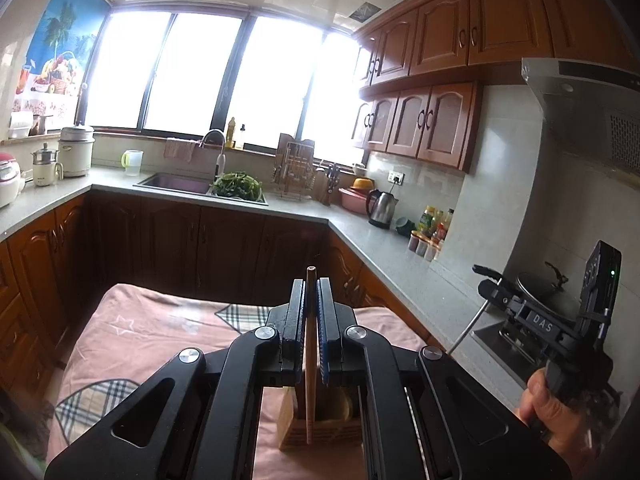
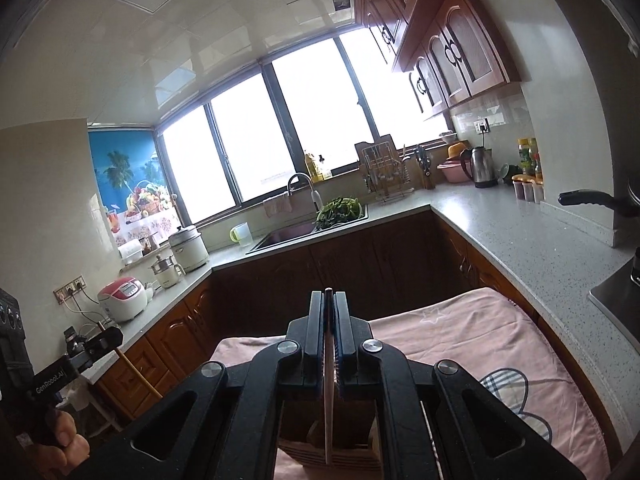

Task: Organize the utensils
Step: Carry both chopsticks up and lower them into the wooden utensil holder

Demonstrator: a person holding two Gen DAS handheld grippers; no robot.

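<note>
My left gripper (image 1: 311,284) is shut on a wooden chopstick (image 1: 310,360) that hangs down into a wooden utensil holder (image 1: 316,428) on the pink cloth. My right gripper (image 2: 329,298) is shut on a thin metal utensil (image 2: 329,408) whose shaft points down into the same wooden holder (image 2: 340,456). The right gripper also shows at the right of the left wrist view (image 1: 486,274), with its metal rod (image 1: 468,330) slanting down. The left gripper shows at the left of the right wrist view (image 2: 114,336), with the chopstick (image 2: 138,372) below it.
The table is covered by a pink patterned cloth (image 1: 160,332). Grey countertop (image 1: 400,256) runs around the kitchen with a sink (image 1: 180,182), greens (image 1: 238,186), a kettle (image 1: 382,208), spice bottles (image 1: 434,226) and a rice cooker (image 2: 120,298). A stove and pot (image 1: 544,292) stand at right.
</note>
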